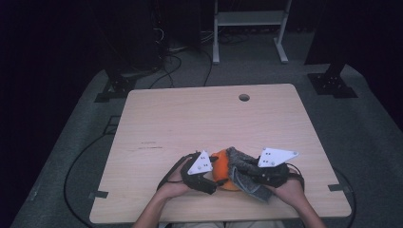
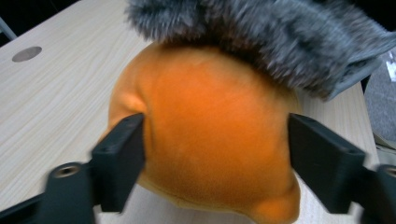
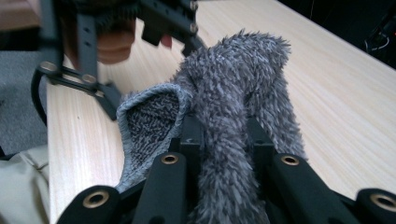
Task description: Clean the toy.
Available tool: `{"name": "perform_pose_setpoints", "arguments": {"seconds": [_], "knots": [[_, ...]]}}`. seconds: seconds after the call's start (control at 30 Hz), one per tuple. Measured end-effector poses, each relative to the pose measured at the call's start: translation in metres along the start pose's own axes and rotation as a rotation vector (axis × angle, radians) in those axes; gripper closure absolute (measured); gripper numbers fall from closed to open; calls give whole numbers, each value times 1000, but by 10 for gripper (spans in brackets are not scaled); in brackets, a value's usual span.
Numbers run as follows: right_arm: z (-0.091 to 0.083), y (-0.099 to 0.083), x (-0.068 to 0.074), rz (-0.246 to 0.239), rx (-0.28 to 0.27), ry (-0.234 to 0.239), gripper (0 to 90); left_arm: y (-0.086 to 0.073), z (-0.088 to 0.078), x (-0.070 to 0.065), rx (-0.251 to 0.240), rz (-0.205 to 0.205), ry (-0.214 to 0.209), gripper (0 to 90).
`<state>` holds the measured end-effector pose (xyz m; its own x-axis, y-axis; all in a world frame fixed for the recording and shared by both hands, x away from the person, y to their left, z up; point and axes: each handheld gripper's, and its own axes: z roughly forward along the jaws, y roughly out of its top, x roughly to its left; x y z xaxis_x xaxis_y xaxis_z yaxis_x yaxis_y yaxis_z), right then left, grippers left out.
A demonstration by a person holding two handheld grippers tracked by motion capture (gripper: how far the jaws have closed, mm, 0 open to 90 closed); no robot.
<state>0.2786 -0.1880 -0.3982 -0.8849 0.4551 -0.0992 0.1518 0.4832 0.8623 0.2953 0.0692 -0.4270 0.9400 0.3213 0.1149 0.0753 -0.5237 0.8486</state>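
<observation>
Near the 6 o'clock edge of the counter (image 1: 190, 118), an orange plush ball (image 1: 221, 168) sits between the two hands. The left tongs (image 1: 212, 175) come in from 9 o'clock and stand around the ball's sides; whether the pads press on it cannot be told. The right tongs (image 1: 237, 172), reaching in from 3 o'clock, are clenched on a fuzzy grey sock (image 1: 244, 173), pinching a fold of it. The sock drapes over the top of the ball toward 12 o'clock, touching it.

Sock (image 1: 247, 173) over ball (image 1: 219, 164) (near edge), table (image 1: 190, 118) center
</observation>
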Motion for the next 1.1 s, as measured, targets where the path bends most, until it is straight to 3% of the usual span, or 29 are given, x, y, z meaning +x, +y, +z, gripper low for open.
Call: {"name": "perform_pose_setpoints", "arguments": {"seconds": [0.13,0.2,0.27,0.37,0.4,0.53,0.63,0.73,0.9,0.97,1.03,1.1], "knots": [[0,-13,-7,41,3,11,738,-5,2,8,20,-83,1,70],[-5,-17,-10,51,7,0,738,-6,3,9,8,-118,-20,88],[-8,-19,-12,57,13,-8,737,-6,3,6,-11,-93,-10,203],[-13,-13,-11,46,17,-24,736,-1,1,4,-28,-72,4,262],[-15,-10,-10,36,12,-30,737,0,1,2,-39,-60,2,273],[-15,18,8,-22,-27,28,737,7,4,-8,-53,9,1,279],[-3,26,16,-71,28,27,738,9,5,-15,-32,66,18,279],[1,20,9,-25,23,38,740,5,5,-14,-27,69,18,279],[-11,5,-8,22,25,-37,740,4,5,-12,-37,54,11,278],[-15,0,-13,45,19,-45,739,5,6,-13,-47,52,11,275],[-15,1,-10,44,10,-43,739,6,7,-14,-48,59,7,267],[-13,8,-2,25,-10,-8,739,6,6,-14,-51,65,7,266]]}}
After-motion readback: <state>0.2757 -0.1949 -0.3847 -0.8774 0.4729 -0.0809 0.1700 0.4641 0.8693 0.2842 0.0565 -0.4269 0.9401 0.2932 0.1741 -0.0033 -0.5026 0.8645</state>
